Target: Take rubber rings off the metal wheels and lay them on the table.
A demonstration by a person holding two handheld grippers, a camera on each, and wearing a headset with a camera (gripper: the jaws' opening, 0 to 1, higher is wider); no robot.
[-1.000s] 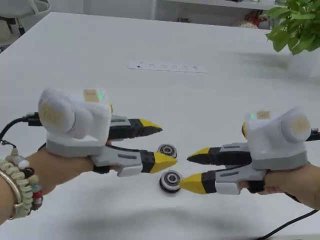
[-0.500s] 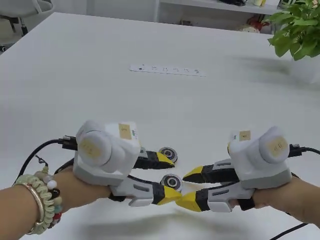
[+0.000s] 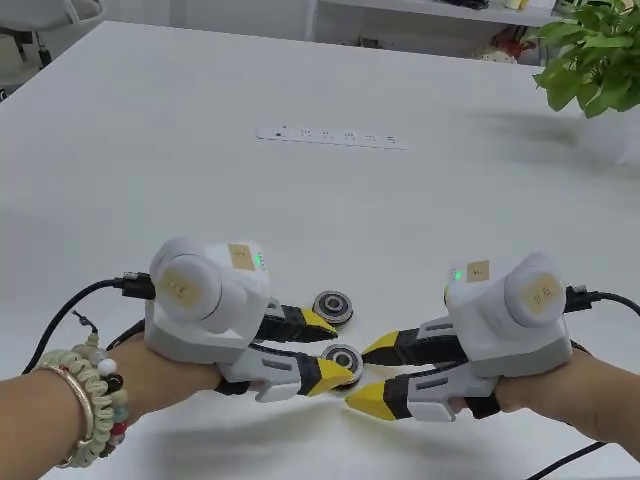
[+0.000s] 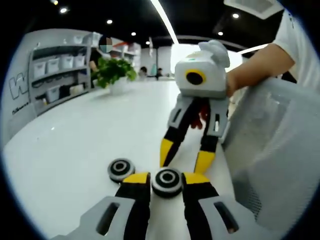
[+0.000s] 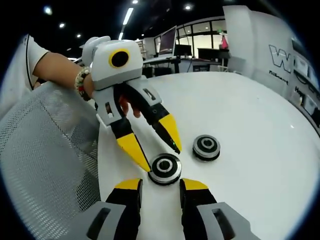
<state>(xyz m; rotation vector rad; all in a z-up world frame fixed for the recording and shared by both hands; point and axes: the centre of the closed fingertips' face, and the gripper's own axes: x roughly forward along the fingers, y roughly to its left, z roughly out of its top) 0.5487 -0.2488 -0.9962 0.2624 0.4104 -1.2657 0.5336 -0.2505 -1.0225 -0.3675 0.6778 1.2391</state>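
Note:
Two metal wheels with black rubber rings lie flat on the white table [image 3: 300,200]. The nearer wheel [image 3: 345,361] [image 4: 167,182] [image 5: 165,169] sits between the yellow tips of my left gripper [image 3: 334,350] [image 4: 167,179] [image 5: 163,159], whose jaws press on its two sides. My right gripper [image 3: 367,374] [image 5: 161,185] [image 4: 184,157] faces it from the opposite side, open, tips just short of that wheel. The second wheel [image 3: 332,306] [image 4: 121,169] [image 5: 206,147] rests a little beyond, untouched.
A white power strip [image 3: 330,136] lies across the table's middle. A potted plant [image 3: 595,55] stands at the far right corner. A mesh chair [image 5: 45,165] is at the table's near edge. Cables trail from both grippers.
Both grippers have come down and toward each other. The left jaws have narrowed around the nearer wheel. The right tips have closed in on it.

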